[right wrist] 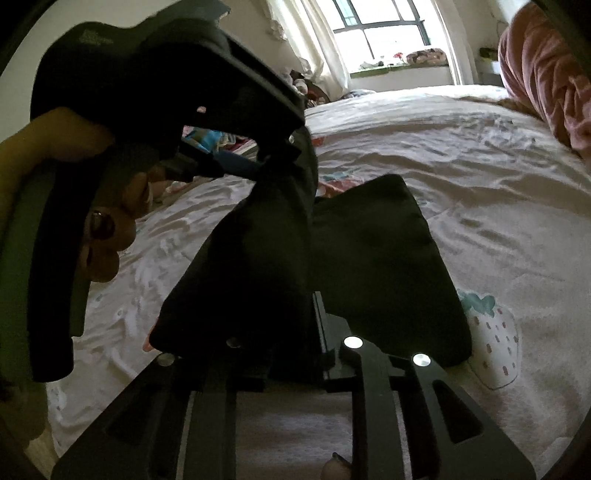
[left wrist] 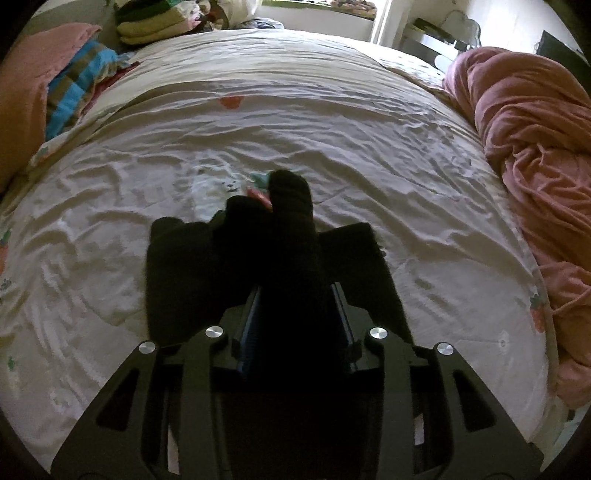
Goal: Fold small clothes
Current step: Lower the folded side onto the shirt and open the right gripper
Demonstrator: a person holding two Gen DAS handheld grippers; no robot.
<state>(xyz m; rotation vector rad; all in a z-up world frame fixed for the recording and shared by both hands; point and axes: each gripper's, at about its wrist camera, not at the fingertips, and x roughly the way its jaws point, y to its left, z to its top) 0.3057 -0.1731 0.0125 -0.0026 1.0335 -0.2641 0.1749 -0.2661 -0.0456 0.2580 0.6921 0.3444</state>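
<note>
A small black garment (left wrist: 184, 273) lies partly on the white bed sheet (left wrist: 369, 177). My left gripper (left wrist: 291, 258) is shut on a bunched fold of it, which stands up between the fingers and hides the tips. In the right wrist view the same black garment (right wrist: 388, 258) hangs from the left gripper (right wrist: 273, 158), held in a person's hand (right wrist: 110, 221), and drapes down onto the sheet (right wrist: 480, 184). My right gripper (right wrist: 295, 332) sits under the hanging cloth; the cloth covers its fingers, so its state is unclear.
A rumpled pink duvet (left wrist: 535, 166) lies along the right side of the bed. A pink pillow (left wrist: 26, 92), striped blue cloth (left wrist: 74, 85) and folded green towels (left wrist: 151, 26) lie at the far left. A window (right wrist: 384, 29) is beyond the bed.
</note>
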